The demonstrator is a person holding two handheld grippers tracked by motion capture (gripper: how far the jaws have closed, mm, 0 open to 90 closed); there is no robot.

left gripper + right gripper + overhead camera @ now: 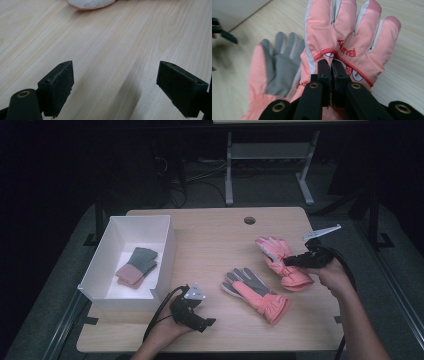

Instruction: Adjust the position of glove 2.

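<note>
Pink glove (342,37) with the red lettering is pinched at its back by the right gripper (331,67), whose jaws are pressed together on the fabric; on the table (210,245) it sits at about 3 o'clock. Second pink glove (255,292) (grey palm up) lies just beside it, toward 5 o'clock. Left gripper (115,85) rests at 7 o'clock with jaws wide apart, near the white box (165,250), which holds a grey pair
</note>
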